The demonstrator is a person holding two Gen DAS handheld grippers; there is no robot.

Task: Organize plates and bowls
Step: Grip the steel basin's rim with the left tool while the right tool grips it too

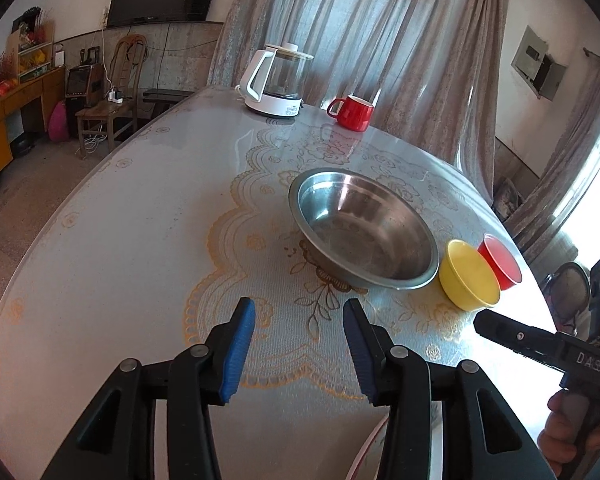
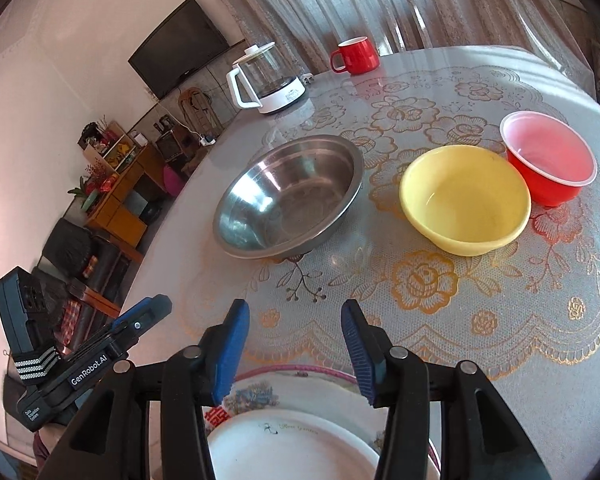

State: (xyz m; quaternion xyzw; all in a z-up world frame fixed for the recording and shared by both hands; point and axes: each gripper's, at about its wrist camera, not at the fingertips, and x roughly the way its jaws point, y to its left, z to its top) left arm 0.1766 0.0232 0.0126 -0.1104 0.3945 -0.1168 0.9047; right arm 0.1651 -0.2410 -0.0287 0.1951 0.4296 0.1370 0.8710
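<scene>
A steel bowl stands mid-table, with a yellow bowl to its right and a red bowl beyond that. A white plate sits on a larger patterned plate right below my right gripper. My left gripper is open and empty above bare tablecloth, short of the steel bowl. My right gripper is open and empty above the plates; it also shows at the right of the left wrist view.
A glass kettle on a white base and a red mug stand at the table's far side. The round table has a lace-pattern cloth under a clear cover. Chair and cabinets lie beyond the left edge.
</scene>
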